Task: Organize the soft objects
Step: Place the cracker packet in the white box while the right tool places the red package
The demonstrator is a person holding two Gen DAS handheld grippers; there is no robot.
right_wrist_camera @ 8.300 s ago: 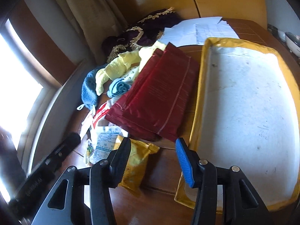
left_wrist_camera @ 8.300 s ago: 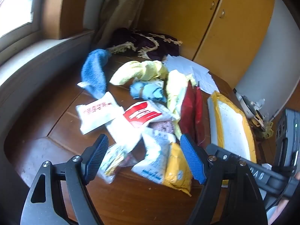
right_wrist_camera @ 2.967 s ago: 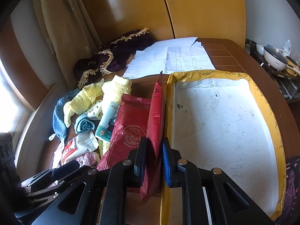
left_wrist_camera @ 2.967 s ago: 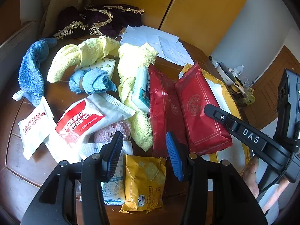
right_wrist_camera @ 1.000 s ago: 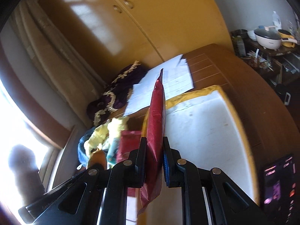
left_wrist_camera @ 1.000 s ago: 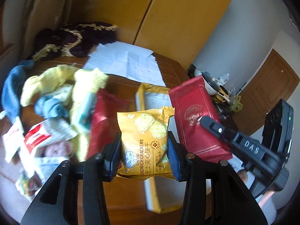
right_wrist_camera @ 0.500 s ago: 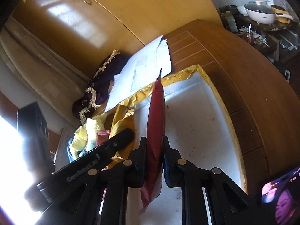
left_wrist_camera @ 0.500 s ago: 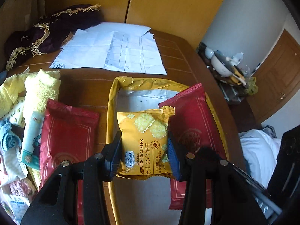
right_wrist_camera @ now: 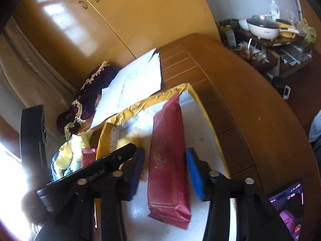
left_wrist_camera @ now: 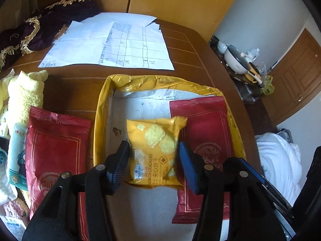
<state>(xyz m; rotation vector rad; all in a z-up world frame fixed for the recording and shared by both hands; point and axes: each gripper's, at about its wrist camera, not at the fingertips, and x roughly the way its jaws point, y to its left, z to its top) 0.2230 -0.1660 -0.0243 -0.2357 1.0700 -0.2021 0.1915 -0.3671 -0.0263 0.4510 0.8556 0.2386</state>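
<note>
Jaws of the left gripper [left_wrist_camera: 153, 166] stand apart, with the yellow cracker packet [left_wrist_camera: 155, 152] lying between them; a narrow gap shows on each side of it, so neither pad presses it. The packet rests flat on the white floor of the yellow-rimmed tray [left_wrist_camera: 101, 108], near the tray's middle, its top edge pointing to 12 o'clock. Just at its 3 o'clock, partly tucked under its right edge, a red packet [left_wrist_camera: 202, 124] lies flat in the same tray, against the right rim.

Seen from the right wrist, the right gripper [right_wrist_camera: 164, 169] also has its jaws apart. The red packet [right_wrist_camera: 168, 160] sits between them, clear of the blue pad at 3 o'clock and of the dark pad at 9 o'clock; its image is a little blurred, so whether it lies fully flat on the tray [right_wrist_camera: 106, 132] cannot be told. The left gripper's black arm crosses this view at 8 o'clock.

Outside the tray, at its 9 o'clock on the desk [left_wrist_camera: 192, 46], a second red packet [left_wrist_camera: 57, 140] lies flat, touching a yellow towel [left_wrist_camera: 24, 96] at its 10 o'clock. White papers [left_wrist_camera: 112, 44] lie at the tray's 12 o'clock, well apart from the jaws, and a dark fringed cloth [left_wrist_camera: 46, 20] sits at 11 o'clock.
</note>
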